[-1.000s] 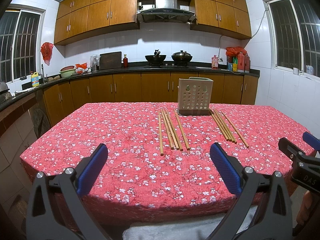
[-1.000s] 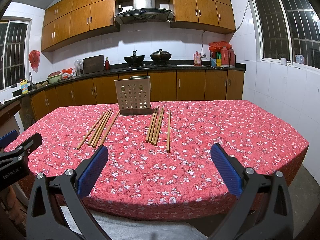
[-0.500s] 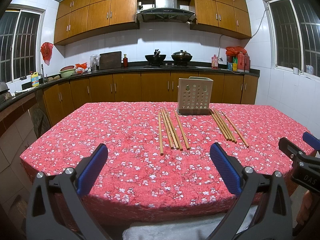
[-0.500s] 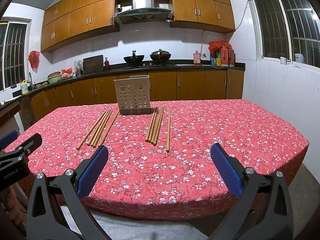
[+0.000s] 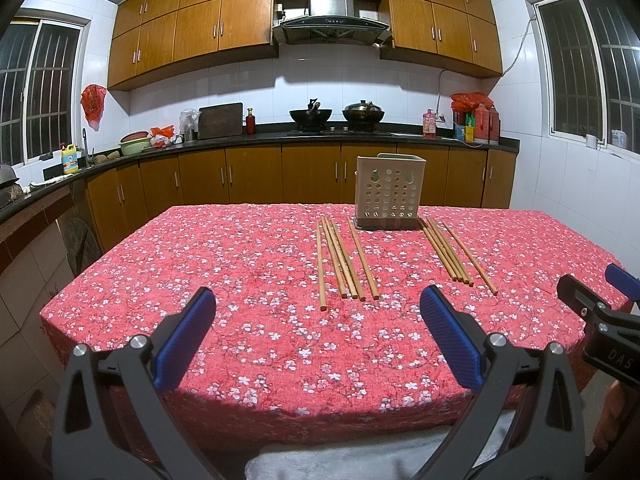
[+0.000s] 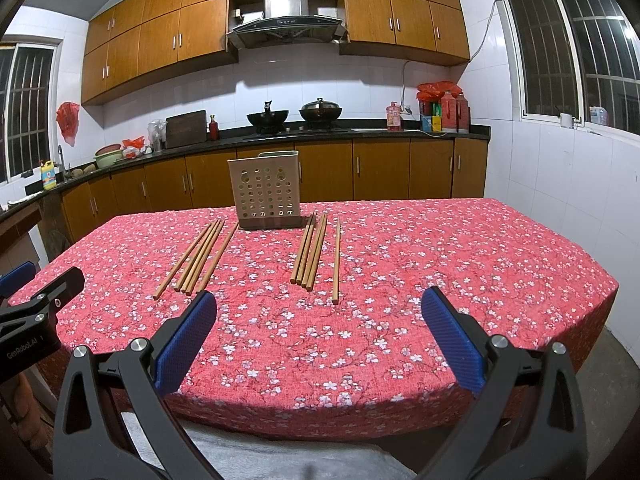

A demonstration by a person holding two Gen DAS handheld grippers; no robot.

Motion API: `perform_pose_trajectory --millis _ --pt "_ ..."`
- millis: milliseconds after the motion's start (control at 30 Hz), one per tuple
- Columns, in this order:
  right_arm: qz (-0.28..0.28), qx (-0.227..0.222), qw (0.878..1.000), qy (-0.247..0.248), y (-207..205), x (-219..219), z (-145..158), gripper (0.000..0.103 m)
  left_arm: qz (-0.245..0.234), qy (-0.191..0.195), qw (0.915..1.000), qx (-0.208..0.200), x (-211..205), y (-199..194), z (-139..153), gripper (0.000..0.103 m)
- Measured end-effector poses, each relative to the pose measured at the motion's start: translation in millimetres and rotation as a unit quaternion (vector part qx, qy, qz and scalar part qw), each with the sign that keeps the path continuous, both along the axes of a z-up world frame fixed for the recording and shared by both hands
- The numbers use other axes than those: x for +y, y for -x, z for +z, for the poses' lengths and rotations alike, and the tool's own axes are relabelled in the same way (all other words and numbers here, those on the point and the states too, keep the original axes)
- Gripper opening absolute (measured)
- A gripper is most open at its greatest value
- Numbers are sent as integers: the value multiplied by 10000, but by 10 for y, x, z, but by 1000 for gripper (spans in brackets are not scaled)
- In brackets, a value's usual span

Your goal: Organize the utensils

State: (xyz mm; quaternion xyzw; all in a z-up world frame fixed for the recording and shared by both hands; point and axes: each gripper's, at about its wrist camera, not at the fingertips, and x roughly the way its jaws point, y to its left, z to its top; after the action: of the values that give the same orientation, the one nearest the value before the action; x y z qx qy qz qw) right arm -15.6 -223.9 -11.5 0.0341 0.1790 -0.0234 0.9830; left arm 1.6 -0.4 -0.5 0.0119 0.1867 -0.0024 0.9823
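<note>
Hovering at near table edge: left gripper released, right gripper released | 2 chopstick groups ahead of each: left bunch, right bunch | perforated holder upright beyond, between bunches, on red floral tablecloth

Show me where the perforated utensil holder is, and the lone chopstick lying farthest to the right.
Utensil holder (image 6: 267,192): right wrist view, on its perforated front wall.
Lone chopstick (image 6: 337,260): right wrist view, mid-shaft, right of the bundle.
</note>
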Motion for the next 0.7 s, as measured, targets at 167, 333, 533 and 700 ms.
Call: perform_pose_trajectory --millis 167,333,533,700 --pt "-1 2 10000 -4 1 -8 0 101 0 -2 10000 0 -1 -4 -1 99" --pt "-1 3 10000 -5 6 -9 -2 101 2 -2 10000 2 -3 -8 -3 99" --pt "-6 46 10000 -44 5 5 -11 101 4 1 10000 33 2 -29 -6 99" --pt "-90 241 9996 -150 -169 -117 -27 101 83 119 9994 302 127 -248 -23 99"
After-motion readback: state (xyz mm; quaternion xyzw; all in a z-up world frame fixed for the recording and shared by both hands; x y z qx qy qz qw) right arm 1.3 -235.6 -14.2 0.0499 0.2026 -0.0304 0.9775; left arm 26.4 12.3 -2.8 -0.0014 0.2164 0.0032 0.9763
